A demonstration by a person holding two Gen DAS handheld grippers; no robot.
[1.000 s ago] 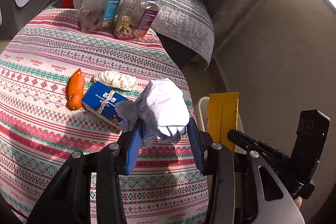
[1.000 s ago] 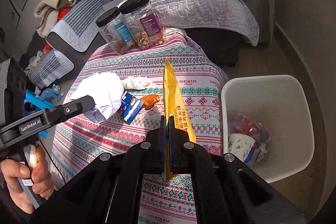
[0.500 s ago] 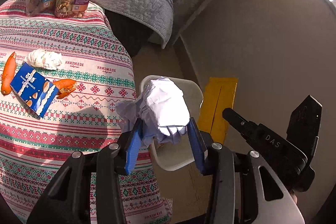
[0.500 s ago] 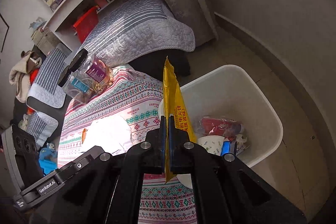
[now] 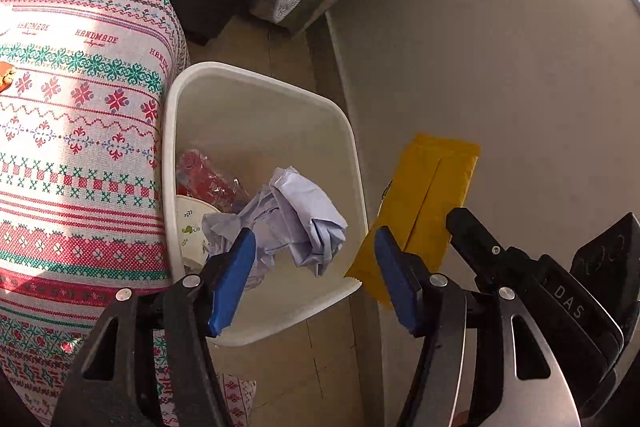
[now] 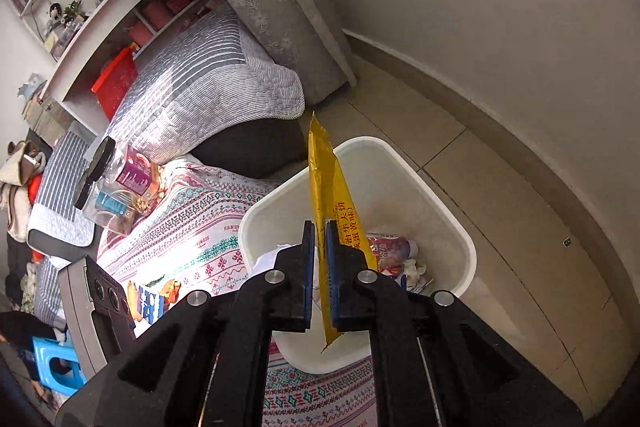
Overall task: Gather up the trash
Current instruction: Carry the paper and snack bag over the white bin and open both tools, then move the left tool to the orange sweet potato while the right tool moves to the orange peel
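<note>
A white trash bin (image 5: 256, 83) stands on the floor beside the table. My left gripper (image 5: 314, 275) is open above it, and the crumpled white paper (image 5: 296, 219) sits loose between and beyond the spread blue pads, over the bin. My right gripper (image 6: 318, 267) is parted slightly, with the yellow snack wrapper (image 6: 326, 187) standing upright in the narrow gap above the bin (image 6: 448, 215). The wrapper also shows in the left wrist view (image 5: 432, 199), right of the bin. A red wrapper (image 5: 208, 179) and a paper cup (image 5: 190, 223) lie inside.
The table with its patterned cloth (image 5: 72, 131) is left of the bin. Two black-lidded jars (image 6: 116, 183), a blue carton (image 6: 148, 303) and orange scraps remain on it. A grey quilted seat (image 6: 208, 87) lies behind, the wall (image 5: 500, 47) to the right.
Both grippers swung from over the table to above the bin. My left gripper opened and let go of the crumpled paper. My right gripper's pads parted a little around the yellow wrapper.
</note>
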